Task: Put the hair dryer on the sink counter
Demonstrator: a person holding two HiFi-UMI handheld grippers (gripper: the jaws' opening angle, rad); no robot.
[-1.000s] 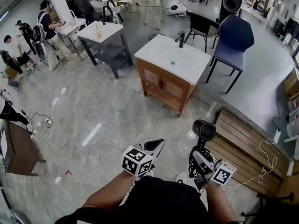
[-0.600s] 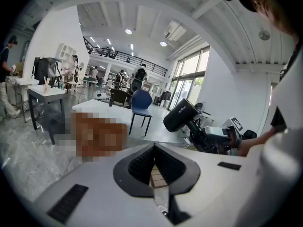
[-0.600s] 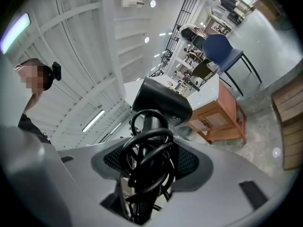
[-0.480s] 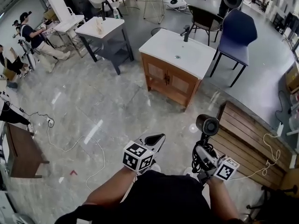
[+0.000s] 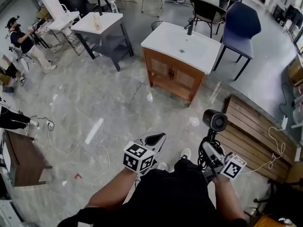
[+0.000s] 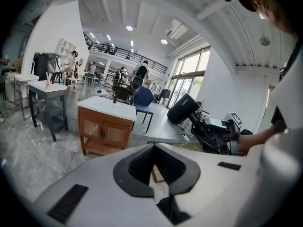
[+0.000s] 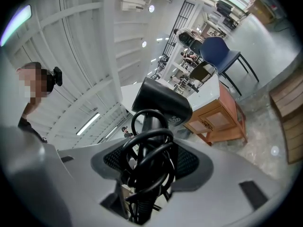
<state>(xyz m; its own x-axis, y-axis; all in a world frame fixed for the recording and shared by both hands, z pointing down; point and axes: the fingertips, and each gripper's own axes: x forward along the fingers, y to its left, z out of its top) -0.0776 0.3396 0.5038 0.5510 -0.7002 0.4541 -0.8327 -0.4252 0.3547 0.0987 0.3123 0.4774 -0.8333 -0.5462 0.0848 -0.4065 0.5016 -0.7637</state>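
My right gripper (image 5: 209, 151) is clamped on the handle of the black hair dryer (image 5: 215, 121). A black cable (image 7: 149, 145) is wound in loops round that handle. In the right gripper view the two jaws press on the handle and the coils from either side, and the dryer's barrel rises above them. The dryer is up in the air over the grey marble floor (image 5: 109, 103), just beside the slatted wooden bench (image 5: 253, 138). It is well apart from the white sink counter (image 5: 163, 39) on its brown wooden cabinet, which stands ahead with a black tap (image 5: 190, 27) at its far edge and a blue chair (image 5: 242, 20) beyond. My left gripper (image 5: 154, 140) has its jaws together at the tips, nothing between them
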